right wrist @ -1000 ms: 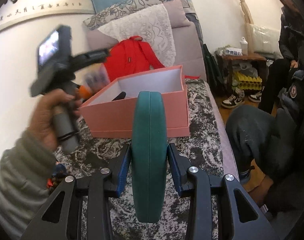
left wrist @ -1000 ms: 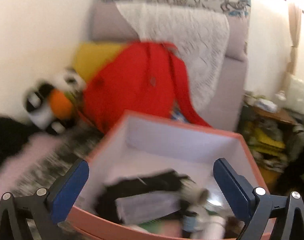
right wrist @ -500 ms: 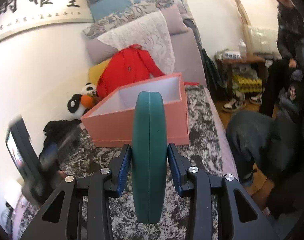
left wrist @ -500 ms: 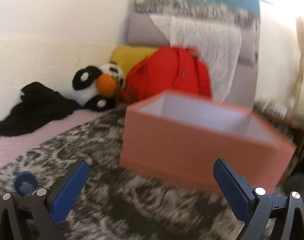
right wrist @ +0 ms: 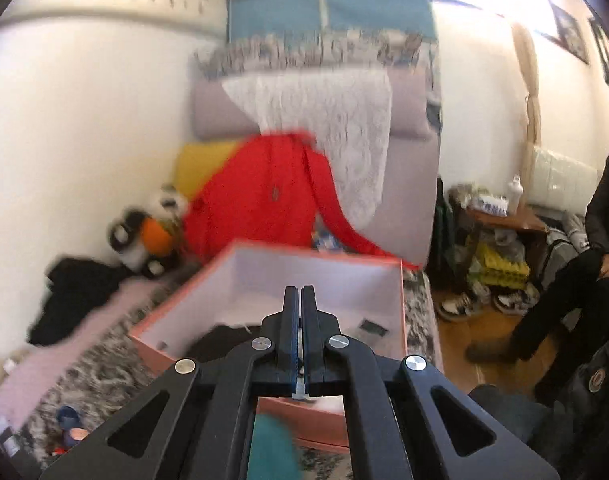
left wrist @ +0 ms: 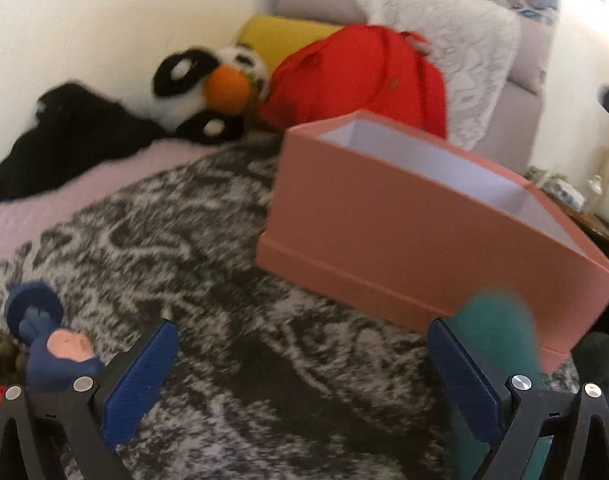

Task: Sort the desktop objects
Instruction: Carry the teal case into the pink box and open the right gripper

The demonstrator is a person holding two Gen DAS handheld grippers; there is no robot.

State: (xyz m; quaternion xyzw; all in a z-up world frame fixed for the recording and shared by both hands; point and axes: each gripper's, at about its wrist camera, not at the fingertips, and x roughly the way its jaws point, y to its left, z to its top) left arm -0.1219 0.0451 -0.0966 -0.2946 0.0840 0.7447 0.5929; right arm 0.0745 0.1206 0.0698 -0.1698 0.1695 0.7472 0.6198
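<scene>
While 1 pink box (left wrist: 404,236) sits ahead, left tool (left wrist: 304,376) apart, right tool (right wrist: 300,320) together, empty.

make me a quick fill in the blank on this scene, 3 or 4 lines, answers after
1. The open box on the patterned blanket is ____ on the outside.
2. The backpack leaning behind the box is ____.
3. The right gripper has its jaws ____.
4. The plush toy beside the backpack has an ____ beak.

Missing words: pink; red; shut; orange
</scene>
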